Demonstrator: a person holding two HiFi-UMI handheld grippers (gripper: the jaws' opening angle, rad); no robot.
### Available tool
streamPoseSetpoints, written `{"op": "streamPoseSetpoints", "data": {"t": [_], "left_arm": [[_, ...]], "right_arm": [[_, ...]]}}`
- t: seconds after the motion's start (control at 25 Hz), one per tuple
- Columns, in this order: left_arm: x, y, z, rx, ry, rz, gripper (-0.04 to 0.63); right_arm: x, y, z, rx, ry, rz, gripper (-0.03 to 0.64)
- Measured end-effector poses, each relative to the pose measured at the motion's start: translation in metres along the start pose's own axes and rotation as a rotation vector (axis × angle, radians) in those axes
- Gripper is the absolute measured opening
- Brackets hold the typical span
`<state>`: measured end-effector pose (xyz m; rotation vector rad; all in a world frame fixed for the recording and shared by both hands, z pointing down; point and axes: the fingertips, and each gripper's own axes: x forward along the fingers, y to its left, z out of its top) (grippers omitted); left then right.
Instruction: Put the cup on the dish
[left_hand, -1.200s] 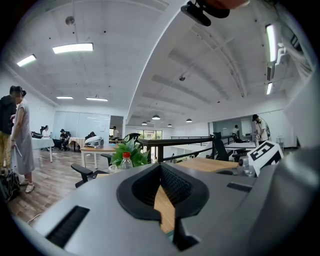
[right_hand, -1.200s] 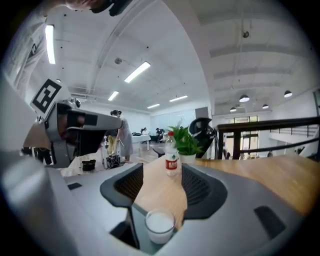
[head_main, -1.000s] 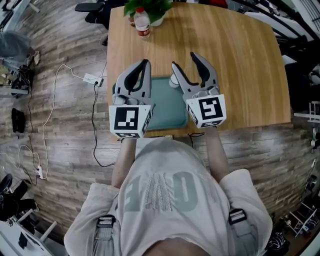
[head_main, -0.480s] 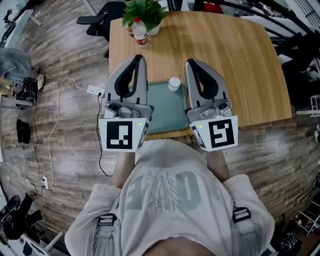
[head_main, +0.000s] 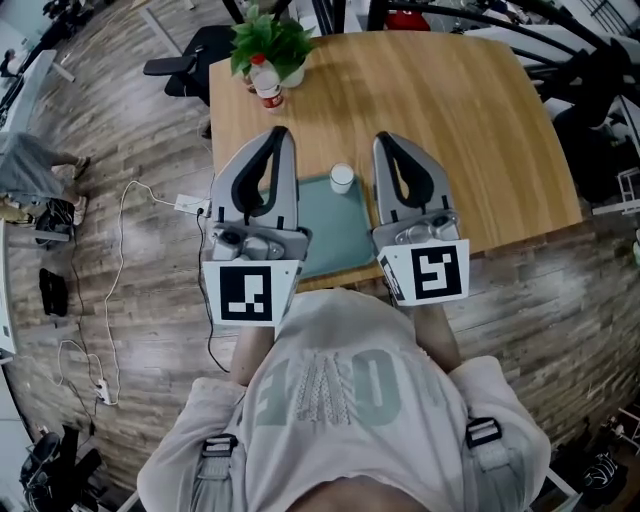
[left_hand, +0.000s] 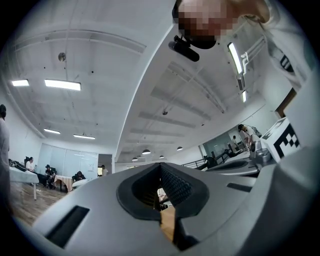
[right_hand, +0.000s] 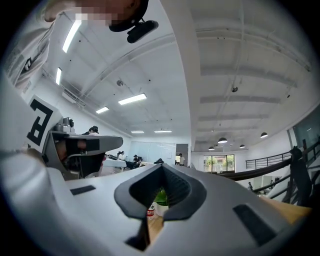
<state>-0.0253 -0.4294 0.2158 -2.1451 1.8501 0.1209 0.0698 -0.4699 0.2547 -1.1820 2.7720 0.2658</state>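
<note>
Bright, even light from ceiling strips; fisheye-warped edges, dark corners.

The left gripper and the right gripper are held side by side, pointed toward 12 o'clock. Both pairs of jaws are pressed together with nothing between them; the right pair has just been closing.

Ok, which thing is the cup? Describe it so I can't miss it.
Start at the light wooden table, then find the teal rectangular tray at its near edge. The small white round cup stands at that tray's far edge. Unlike the tall clear bottle with the red label by the potted green plant, it is short and all white.
</note>
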Motion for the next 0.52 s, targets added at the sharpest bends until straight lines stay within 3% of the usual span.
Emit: {"op": "streamPoseSetpoints", "data": {"t": [0.52], "left_arm": [[-0.0093, -0.0011, -0.0039, -0.018, -0.001, 0.018, 0.009]], "right_arm": [[-0.0072, -0.0003, -0.0073, 0.04, 0.027, -0.025, 0.018]]}}
